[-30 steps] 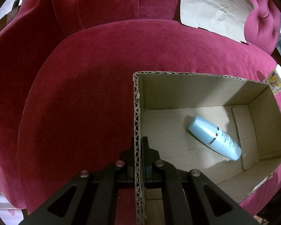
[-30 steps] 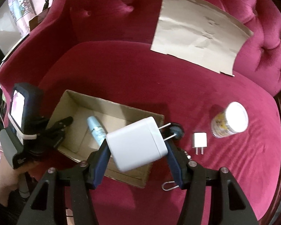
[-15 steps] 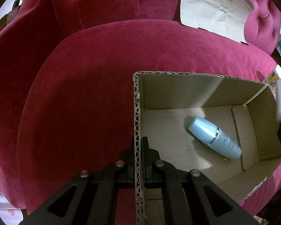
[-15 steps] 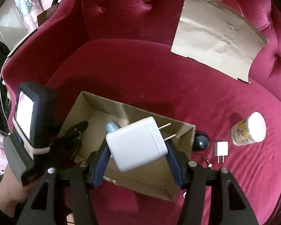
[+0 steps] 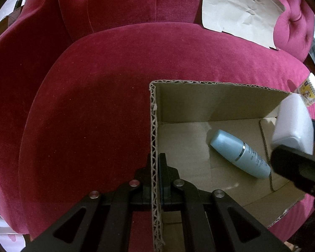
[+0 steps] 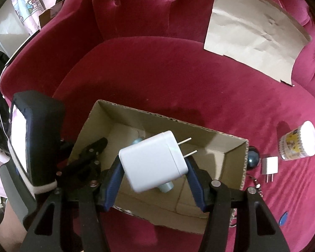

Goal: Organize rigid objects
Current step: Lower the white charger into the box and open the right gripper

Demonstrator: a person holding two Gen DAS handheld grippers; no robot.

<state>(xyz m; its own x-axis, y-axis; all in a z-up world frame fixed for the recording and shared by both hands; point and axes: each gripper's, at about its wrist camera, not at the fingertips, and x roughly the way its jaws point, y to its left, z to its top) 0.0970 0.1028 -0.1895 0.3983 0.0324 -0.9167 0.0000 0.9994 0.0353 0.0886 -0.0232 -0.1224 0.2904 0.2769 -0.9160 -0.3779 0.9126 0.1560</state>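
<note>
Left fingers (image 5: 157,163) pinch the box wall (image 5: 154,136); right fingers (image 6: 153,168) grip the charger (image 6: 154,160) above its open interior.

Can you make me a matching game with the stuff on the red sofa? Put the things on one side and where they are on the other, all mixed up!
Things:
1. big white charger
2. blue bottle
3. small white plug
4. box wall

Places:
A. lying on the box floor
B. on the sofa cushion beside the yellow cup
C. pinched by the left tongs
D. held in the right tongs over the box

Pairs: 1-D, 2-A, 3-B, 4-C
</note>
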